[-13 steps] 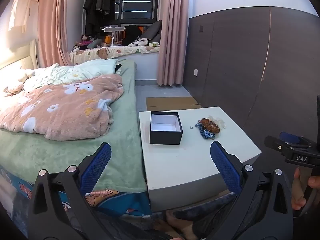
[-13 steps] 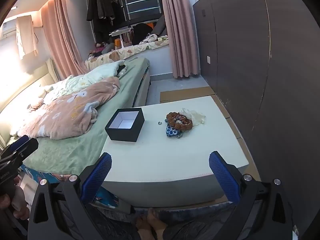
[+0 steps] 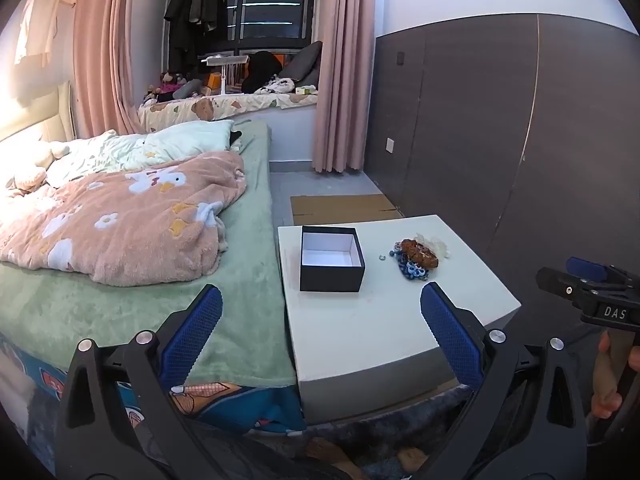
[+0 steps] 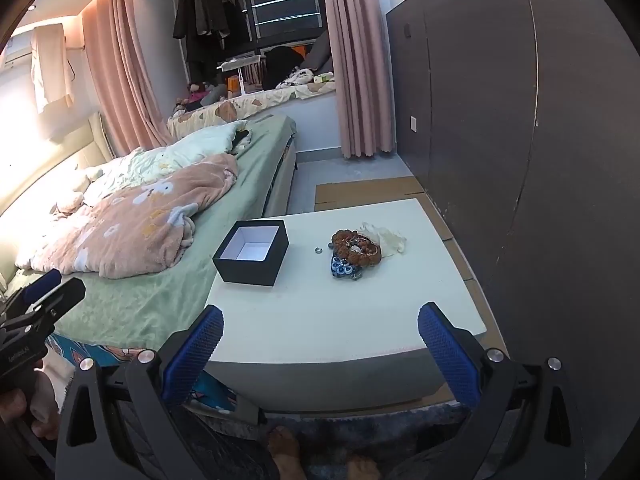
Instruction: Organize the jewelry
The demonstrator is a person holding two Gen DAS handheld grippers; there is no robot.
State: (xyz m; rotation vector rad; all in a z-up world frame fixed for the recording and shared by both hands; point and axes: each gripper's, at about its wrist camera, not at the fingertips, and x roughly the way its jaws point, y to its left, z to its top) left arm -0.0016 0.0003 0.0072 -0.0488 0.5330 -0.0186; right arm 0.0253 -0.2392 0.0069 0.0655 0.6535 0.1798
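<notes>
Both tools stand apart, empty: left tool [image 3: 320, 328], right tool [image 4: 320, 344]. Advise right approaches brown bead bracelet [image 4: 356, 248] squarely, then black box [image 4: 252, 254]

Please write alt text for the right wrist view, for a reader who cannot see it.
An open right gripper points at a white table holding an empty black box, a small ring and a heap of beaded jewelry. A bed lies left.

A green-sheeted bed [image 3: 248, 280] (pink blanket [image 3: 120, 216] rumpled on it) lies left; pink curtains [image 3: 340, 80] frame the far window [image 3: 264, 4].
</notes>
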